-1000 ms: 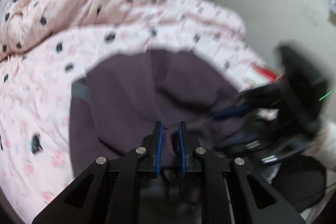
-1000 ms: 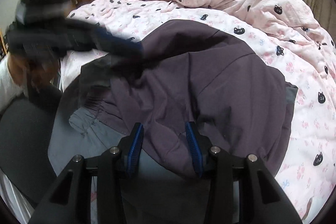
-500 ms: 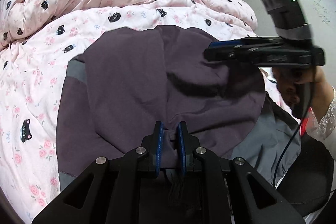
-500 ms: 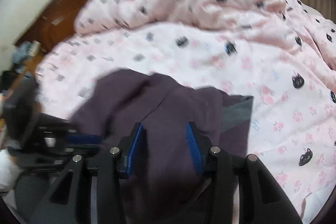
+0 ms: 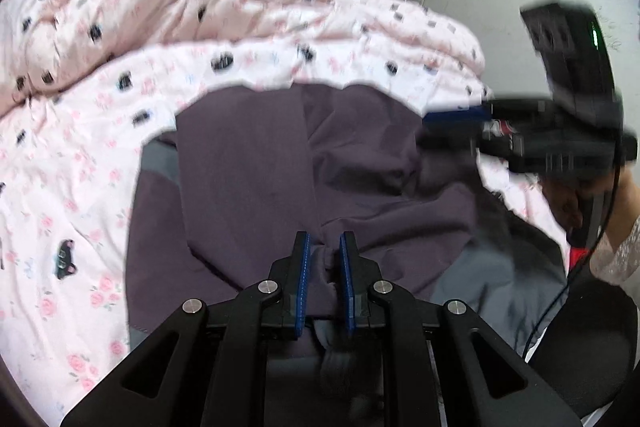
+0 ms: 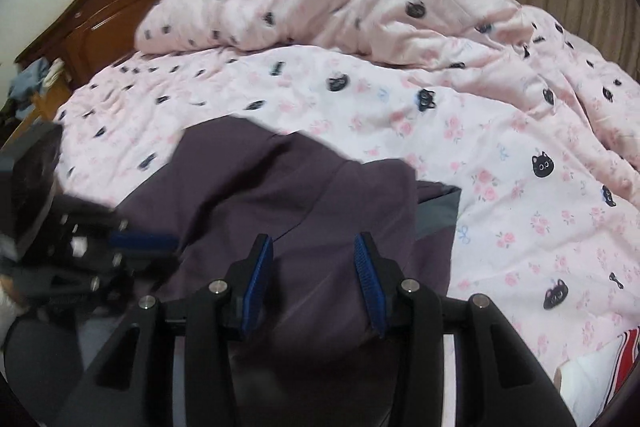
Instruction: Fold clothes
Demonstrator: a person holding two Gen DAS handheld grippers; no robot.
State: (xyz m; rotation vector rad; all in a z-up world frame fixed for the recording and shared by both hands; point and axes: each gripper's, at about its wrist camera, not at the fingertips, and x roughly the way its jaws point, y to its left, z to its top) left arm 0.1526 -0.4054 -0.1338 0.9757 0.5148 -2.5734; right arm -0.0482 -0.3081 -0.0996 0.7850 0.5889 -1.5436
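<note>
My left fingers (image 5: 323,269) pinch a bunched fold of the purple garment (image 5: 248,187) spread on the bed (image 6: 500,155); my right fingers (image 6: 314,283) gape, apparently empty, above it. Mid-fold; next, grasp an opposite edge.

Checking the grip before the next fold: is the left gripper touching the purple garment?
Touching. The left wrist view shows the left gripper with its fingers pinching a bunched fold of the purple garment between them.

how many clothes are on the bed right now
1: a purple garment with grey panels, spread on the pink quilt; the left tool pinches its near edge. Others may be hidden beneath.
</note>
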